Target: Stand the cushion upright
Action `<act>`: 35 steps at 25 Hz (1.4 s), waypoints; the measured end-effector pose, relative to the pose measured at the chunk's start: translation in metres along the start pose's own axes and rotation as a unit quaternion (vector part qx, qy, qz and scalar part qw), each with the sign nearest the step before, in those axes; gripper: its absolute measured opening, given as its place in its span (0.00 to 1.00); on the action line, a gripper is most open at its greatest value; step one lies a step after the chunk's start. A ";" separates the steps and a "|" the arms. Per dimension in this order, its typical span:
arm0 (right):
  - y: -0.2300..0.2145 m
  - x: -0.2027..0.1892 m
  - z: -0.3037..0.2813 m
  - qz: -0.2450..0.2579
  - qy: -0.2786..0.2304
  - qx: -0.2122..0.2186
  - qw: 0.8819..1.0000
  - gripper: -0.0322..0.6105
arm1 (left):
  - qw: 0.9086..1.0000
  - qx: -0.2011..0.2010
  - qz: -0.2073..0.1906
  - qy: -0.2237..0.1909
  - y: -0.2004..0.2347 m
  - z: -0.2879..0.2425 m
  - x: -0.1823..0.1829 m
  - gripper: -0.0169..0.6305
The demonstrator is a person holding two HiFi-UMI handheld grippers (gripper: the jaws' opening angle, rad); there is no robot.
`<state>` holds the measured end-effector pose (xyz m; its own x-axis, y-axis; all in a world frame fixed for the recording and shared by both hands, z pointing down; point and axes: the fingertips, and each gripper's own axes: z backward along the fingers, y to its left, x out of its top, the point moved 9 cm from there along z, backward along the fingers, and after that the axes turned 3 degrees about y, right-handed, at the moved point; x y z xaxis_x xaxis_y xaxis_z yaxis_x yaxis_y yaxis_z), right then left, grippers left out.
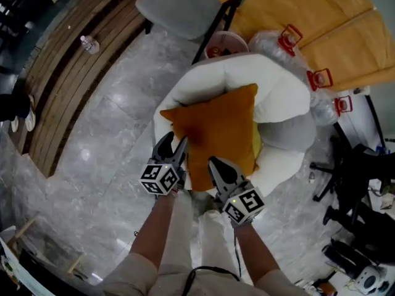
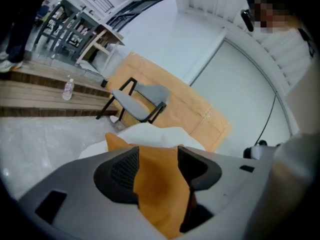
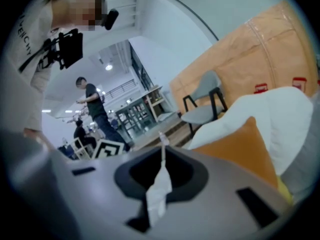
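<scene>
Cushion (image 1: 216,131), orange, is found on the seat of the white armchair (image 1: 281,85), its far edge resting against the armchair's backrest and its near edge at the armchair's front. It is judged to be leaning rather than fully upright; the steep downward head view flattens the angle, so the tilt cannot be fixed. Left tongs (image 1: 173,145) are placed at the cushion's near left corner, at the armchair's front. In the left gripper view these tongs (image 2: 157,169) are spread, with orange fabric lying between the pads but not clamped. This placement is judged to suit a fresh grip on the corner, or a release after one. Right tongs (image 1: 215,164) are set at the cushion's near edge, also at the armchair's front. In the right gripper view they are seen clenched (image 3: 162,151) on a thin white strip (image 3: 159,184), possibly a fabric tag. Whether the strip belongs to the cushion cannot be told, since the cushion appears off to one side there and apart from the pads. A yellow sliver (image 1: 257,143) shows between the cushion and the armchair's cushioning and is not identifiable. The armchair's base is hidden, and the operator's forearms are cut off at the frame bottom.
</scene>
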<state>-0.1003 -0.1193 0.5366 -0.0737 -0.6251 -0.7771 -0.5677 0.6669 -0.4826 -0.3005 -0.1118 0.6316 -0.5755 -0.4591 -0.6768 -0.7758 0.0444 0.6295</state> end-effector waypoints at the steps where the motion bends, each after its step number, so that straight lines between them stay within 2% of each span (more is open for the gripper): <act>1: -0.002 -0.002 -0.001 -0.001 0.001 -0.003 1.000 0.08 | 1.000 0.008 0.022 -0.005 0.007 -0.004 -0.001 0.40; 4: -0.009 -0.010 -0.003 -0.006 0.005 -0.010 1.000 0.08 | 0.997 0.033 0.069 -0.019 0.026 -0.018 -0.001 0.40; 9: -0.017 -0.021 -0.009 -0.016 0.012 -0.019 1.000 0.08 | 0.992 0.055 0.110 -0.018 0.048 -0.040 0.000 0.44; 15: -0.020 -0.026 -0.017 -0.019 0.017 -0.016 1.000 0.08 | 0.976 0.083 0.199 -0.017 0.071 -0.058 -0.006 0.51; 20: -0.025 -0.030 -0.022 -0.024 0.020 -0.020 0.999 0.08 | 0.968 0.077 0.239 -0.009 0.081 -0.076 -0.002 0.51; 26: -0.033 -0.035 -0.020 -0.029 0.022 -0.028 0.999 0.08 | 0.969 0.054 0.242 0.022 0.088 -0.087 -0.003 0.50; 29: -0.036 -0.038 -0.017 -0.033 0.023 -0.031 0.999 0.08 | 0.966 0.049 0.252 0.019 0.088 -0.087 -0.005 0.37; 31: -0.036 -0.040 -0.015 -0.035 0.022 -0.034 0.999 0.08 | 0.969 0.048 0.241 0.020 0.085 -0.085 -0.007 0.30; 35: -0.037 -0.041 -0.007 -0.034 0.019 -0.039 0.998 0.08 | 0.974 0.043 0.223 0.013 0.075 -0.076 -0.009 0.23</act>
<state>-0.0817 -0.1212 0.5891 -0.0625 -0.6844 -0.7265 -0.6343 0.5892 -0.5005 -0.3339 -0.1711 0.7142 -0.8542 -0.3991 -0.3331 -0.4697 0.3179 0.8236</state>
